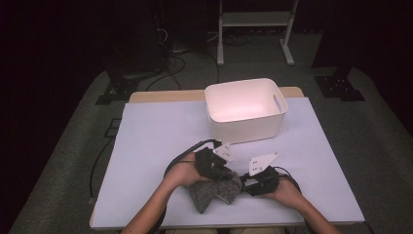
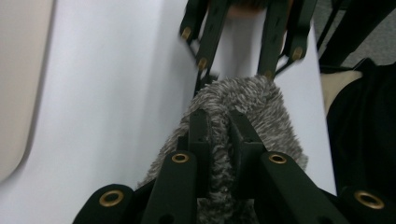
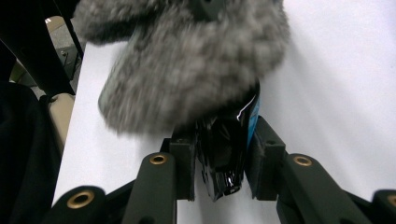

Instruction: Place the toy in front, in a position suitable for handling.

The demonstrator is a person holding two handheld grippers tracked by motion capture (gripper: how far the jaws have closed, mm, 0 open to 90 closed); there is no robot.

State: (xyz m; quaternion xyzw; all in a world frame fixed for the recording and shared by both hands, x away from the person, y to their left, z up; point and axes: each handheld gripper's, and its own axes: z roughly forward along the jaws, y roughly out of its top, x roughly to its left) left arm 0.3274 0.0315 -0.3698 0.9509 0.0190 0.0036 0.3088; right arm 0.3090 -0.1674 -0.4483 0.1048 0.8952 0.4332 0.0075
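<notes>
A grey fuzzy fabric piece lies at the table's near edge between both hands. My left gripper is shut on a fold of it; in the left gripper view the fuzzy fabric bunches between my left gripper's jaws. My right gripper faces it from the right, close up. In the right gripper view my right gripper is shut on a glossy black packet with a blue edge. The packet's far end is hidden under the fuzzy fabric. The right gripper also appears beyond the fabric.
A white plastic bin with handle slots stands empty at the back middle of the white-covered table. Cables trail from both grippers. Beyond the table is grey floor with a white metal stand.
</notes>
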